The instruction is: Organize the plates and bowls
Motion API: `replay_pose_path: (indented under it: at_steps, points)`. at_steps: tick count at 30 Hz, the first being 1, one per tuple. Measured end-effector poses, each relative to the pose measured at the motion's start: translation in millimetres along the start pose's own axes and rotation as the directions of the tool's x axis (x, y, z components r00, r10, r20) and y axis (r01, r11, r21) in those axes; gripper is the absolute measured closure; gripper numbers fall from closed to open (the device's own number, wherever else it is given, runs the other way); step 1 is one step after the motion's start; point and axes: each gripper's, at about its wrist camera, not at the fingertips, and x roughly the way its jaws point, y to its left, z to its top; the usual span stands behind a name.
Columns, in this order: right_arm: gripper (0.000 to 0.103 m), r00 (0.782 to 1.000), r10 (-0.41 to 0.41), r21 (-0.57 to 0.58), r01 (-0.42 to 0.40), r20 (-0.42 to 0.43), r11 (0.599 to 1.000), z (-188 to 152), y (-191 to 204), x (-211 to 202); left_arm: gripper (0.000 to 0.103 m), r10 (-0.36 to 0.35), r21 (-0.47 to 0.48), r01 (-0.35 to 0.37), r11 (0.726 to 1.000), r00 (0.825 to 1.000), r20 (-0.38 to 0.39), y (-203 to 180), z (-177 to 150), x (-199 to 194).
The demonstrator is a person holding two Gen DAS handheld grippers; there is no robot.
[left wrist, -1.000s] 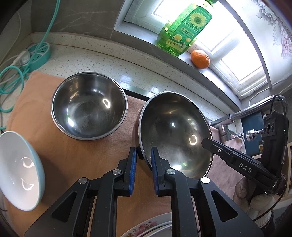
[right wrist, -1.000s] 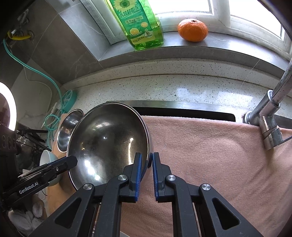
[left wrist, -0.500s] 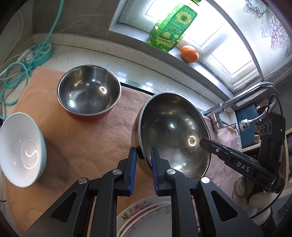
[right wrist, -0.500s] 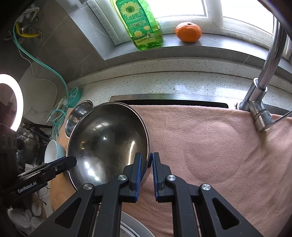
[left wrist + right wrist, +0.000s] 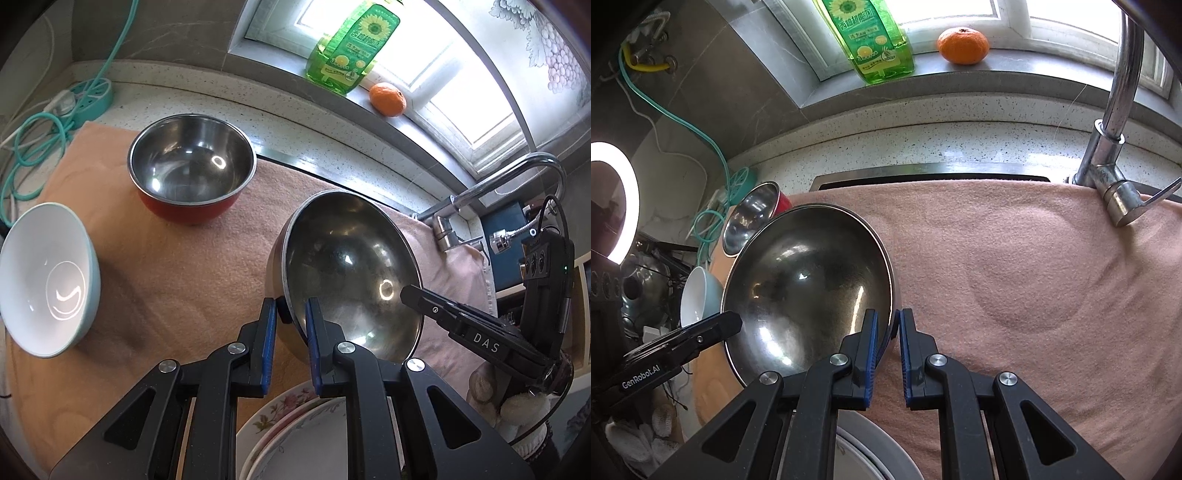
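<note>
A large steel bowl (image 5: 351, 269) is held in the air between both grippers, above the pink towel (image 5: 166, 266). My left gripper (image 5: 290, 317) is shut on its left rim. My right gripper (image 5: 888, 325) is shut on its right rim; the bowl also shows in the right wrist view (image 5: 809, 288). A smaller steel bowl with a red outside (image 5: 192, 166) stands on the towel at the back left. A white bowl with a pale blue outside (image 5: 48, 280) sits at the left. Flowered plates (image 5: 295, 435) are stacked below the grippers.
A green detergent bottle (image 5: 351, 48) and an orange (image 5: 388, 99) stand on the windowsill. A chrome tap (image 5: 1115, 122) rises at the right of the towel. A teal power strip and cable (image 5: 85, 99) lie at the far left. A round dent marks the towel (image 5: 1027, 280).
Both grippers have lifted the large steel bowl up and toward me, away from the red-sided bowl. The stacked plates have come into view below.
</note>
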Motion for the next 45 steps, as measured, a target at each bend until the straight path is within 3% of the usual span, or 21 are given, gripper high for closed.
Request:
replay_pose_path:
  at_steps: [29,40,45]
  points:
    - [0.092,1.0,-0.016,0.001,0.016,-0.007,1.0,-10,10,8,0.089,-0.012,-0.026,0.012,1.0,1.0,-0.025,19,-10,3]
    - [0.09,0.999,-0.039,-0.005,0.039,0.019,0.999,-18,19,2,0.089,-0.011,-0.027,0.011,1.0,1.0,-0.003,28,-10,-12]
    - [0.082,0.998,-0.036,0.022,0.035,0.045,0.999,-21,17,-8,0.089,-0.019,-0.031,0.019,0.999,1.0,0.003,36,-11,-20]
